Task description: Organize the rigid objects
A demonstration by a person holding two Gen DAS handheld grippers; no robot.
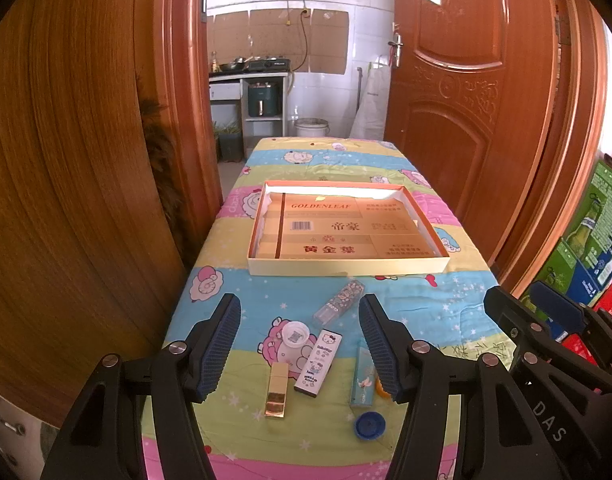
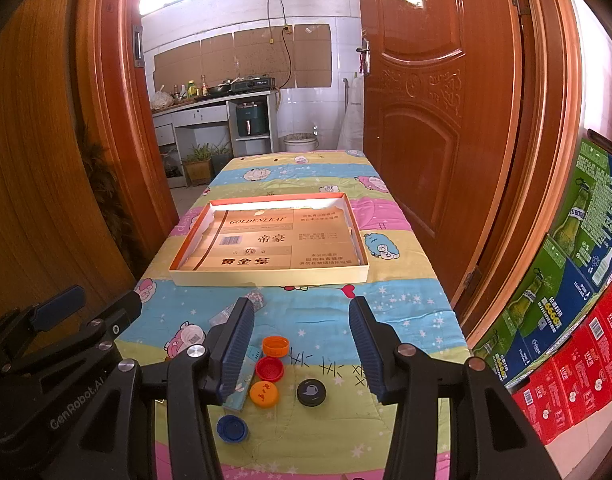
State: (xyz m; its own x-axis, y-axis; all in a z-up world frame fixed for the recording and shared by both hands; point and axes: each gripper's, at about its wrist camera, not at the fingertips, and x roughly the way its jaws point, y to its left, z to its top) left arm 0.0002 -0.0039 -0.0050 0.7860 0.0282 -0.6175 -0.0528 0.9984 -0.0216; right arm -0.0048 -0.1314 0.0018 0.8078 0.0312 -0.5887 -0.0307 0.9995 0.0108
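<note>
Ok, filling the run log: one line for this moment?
left claw: open, empty | right claw: open, empty | box: empty | caps, cases: on table

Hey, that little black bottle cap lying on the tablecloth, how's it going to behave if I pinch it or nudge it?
The black cap is a small, low disc lying flat, so it's probably light, stiff and unlikely to tip. Its rim looks shallow, so the right tool, now open, may get little purchase. Nudged across the soft quilted cloth, it would likely slide rather than roll.

Left claw (image 1: 299, 346) gapes above gold bar (image 1: 276, 390), Hello Kitty case (image 1: 318, 362), white cap (image 1: 295, 333).
</note>
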